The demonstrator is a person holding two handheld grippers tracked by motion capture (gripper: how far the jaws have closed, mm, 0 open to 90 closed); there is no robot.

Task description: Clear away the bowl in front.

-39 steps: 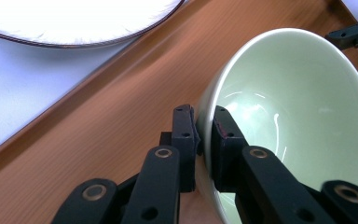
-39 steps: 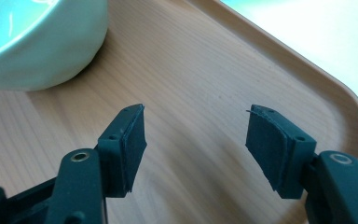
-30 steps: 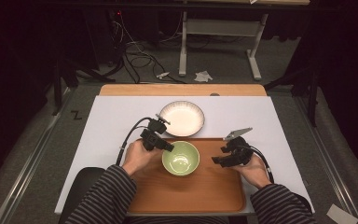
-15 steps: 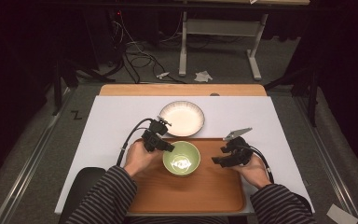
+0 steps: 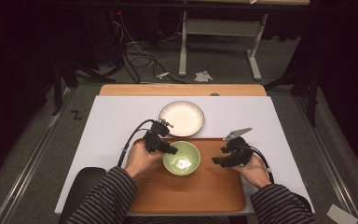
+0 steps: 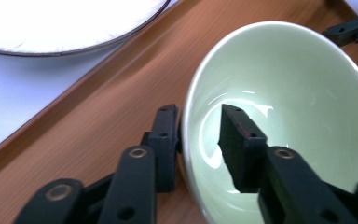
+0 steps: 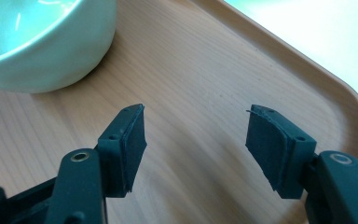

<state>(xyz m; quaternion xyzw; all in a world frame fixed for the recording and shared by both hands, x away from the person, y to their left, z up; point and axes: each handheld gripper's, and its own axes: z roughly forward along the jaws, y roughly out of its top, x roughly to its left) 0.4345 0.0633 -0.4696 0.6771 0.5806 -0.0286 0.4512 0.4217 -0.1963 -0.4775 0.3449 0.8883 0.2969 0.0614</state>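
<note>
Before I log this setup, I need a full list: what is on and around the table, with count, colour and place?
Bowl: one, pale green, on the tray's far half, between the two grippers.
Plate: one, white with a dark ribbed rim, on the white sheet just beyond the tray.
Tray: one, brown wood, at the near edge of the table.
Sheet: one, white, covering the tabletop.
Cables: several, dark and white, on the grey floor beyond the table.
Left gripper: one, black; its jaws straddle the bowl's rim and have just been opening, a gap showing at the inner pad.
Right gripper: one, black, jaws open over bare tray beside the bowl.
Sleeves: two, striped, at the near edge.
</note>
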